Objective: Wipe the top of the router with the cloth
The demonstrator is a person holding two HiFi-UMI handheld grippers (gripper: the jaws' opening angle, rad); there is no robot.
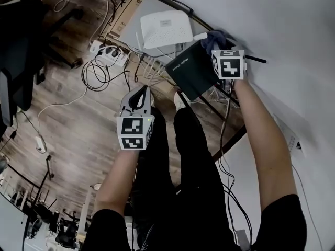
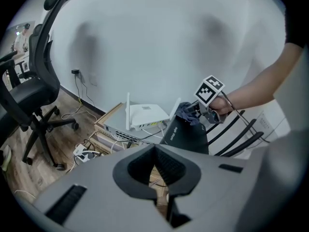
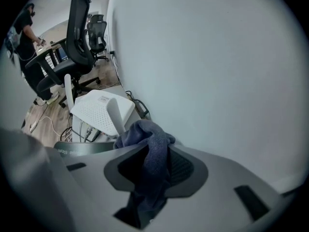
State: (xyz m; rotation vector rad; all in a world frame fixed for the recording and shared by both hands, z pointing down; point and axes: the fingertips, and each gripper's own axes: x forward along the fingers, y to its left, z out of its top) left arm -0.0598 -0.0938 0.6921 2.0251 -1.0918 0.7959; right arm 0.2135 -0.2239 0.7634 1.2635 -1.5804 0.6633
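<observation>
A white router with upright antennas sits on a flat grey unit by the wall; it also shows as the white router and the white router. Beside it stands a tilted black router. My right gripper is shut on a dark blue cloth, held at the black router's far upper edge, next to a white antenna. My left gripper hangs shut with nothing in it, lower left of both routers.
A white power strip and tangled cables lie on the wood floor left of the routers. Black rack bars slant under the right arm. An office chair stands further left. A white wall runs close behind.
</observation>
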